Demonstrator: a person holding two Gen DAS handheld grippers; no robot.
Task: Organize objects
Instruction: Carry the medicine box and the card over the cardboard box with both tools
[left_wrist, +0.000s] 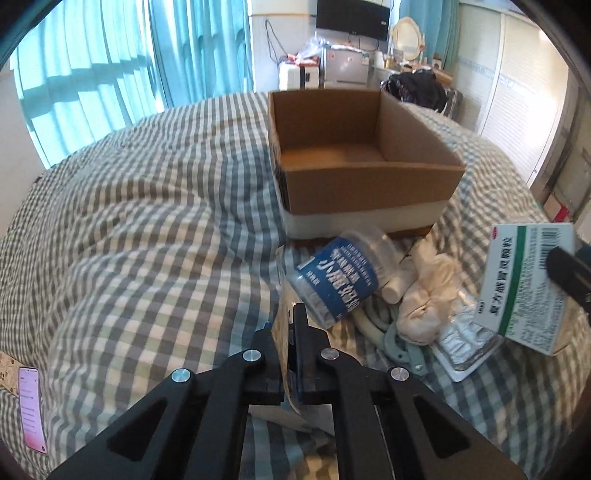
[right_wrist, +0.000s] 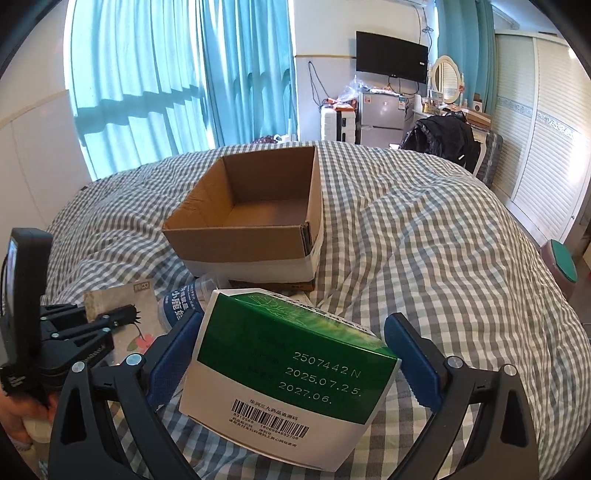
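Right gripper (right_wrist: 291, 354) clamps green-and-white cardboard medicine box (right_wrist: 288, 380) between its blue pads (right_wrist: 413, 358), lifted over grey-white checked duvet (right_wrist: 424, 240). Left gripper (left_wrist: 290, 332) jaws nearly closed, pinching thin flat printed paper packet (right_wrist: 122, 314) on edge. Just beyond: clear plastic jar with blue label (left_wrist: 336, 277) on its side, cream cloth bundle (left_wrist: 424, 295), foil blister pack (left_wrist: 461, 339) in a pile. Farther back, open brown cardboard box (left_wrist: 369, 184), nothing visible inside, jar touching its front.
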